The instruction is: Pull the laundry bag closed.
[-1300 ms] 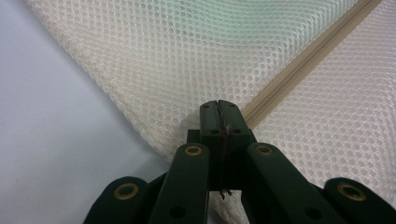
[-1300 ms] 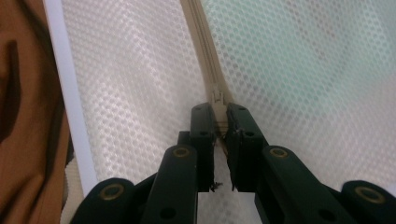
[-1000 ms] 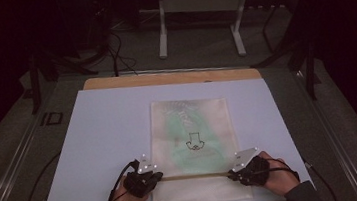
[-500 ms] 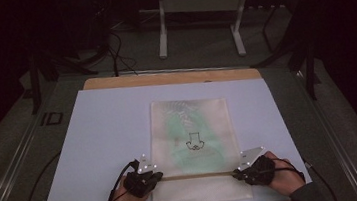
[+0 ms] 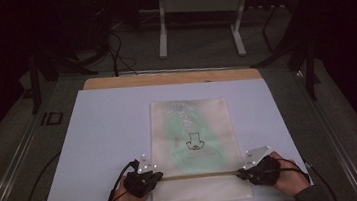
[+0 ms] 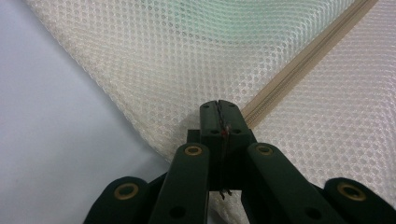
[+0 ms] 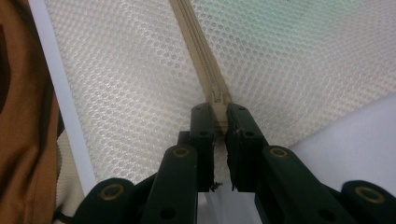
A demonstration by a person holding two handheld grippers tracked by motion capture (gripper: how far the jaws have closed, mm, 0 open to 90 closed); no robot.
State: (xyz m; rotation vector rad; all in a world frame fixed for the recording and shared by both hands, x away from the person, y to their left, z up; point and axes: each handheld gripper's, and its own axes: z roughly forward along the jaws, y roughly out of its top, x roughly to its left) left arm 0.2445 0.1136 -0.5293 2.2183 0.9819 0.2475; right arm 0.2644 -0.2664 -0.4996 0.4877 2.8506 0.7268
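Mesh bag (image 5: 192, 149), cream, lies flat on your surface (image 5: 104, 133), near the middle and reaching toward your edge. A zip (image 5: 199, 175) runs across it close to the near end, from one set of tongs to the other.

Left tongs (image 5: 153, 177): you have them at the bag's left edge, at the zip's left end. In the left gripper view the jaws stand pressed together with no gap. They appear pinched on the mesh or tape at the zip end (image 6: 261, 105), with mesh running under the tips and a speck of red between them. I cannot tell how much fabric they hold.

Handling, as a judgement: the bag will be light, soft and limp. The open weave (image 6: 187, 60) will stretch and pucker if you pull across it, and it offers little to grip. The woven zip tape is the firmer part, so take hold there or at a seamed edge. Expect the bag to slide on the smooth surface unless one end is pinned.

Contents: through the mesh you can see something pale green (image 5: 185, 130) and a small dark printed figure (image 5: 194, 143). It looks like a flat, soft item, possibly folded cloth. It lies thin and should not shift much.

Right tongs (image 5: 241, 173): they sit at the zip's right end. In the right gripper view the jaws are nearly together, with a narrow slot between them, and the zip slider (image 7: 217, 99) sits just at their tips. Whether they bear on it I cannot tell.
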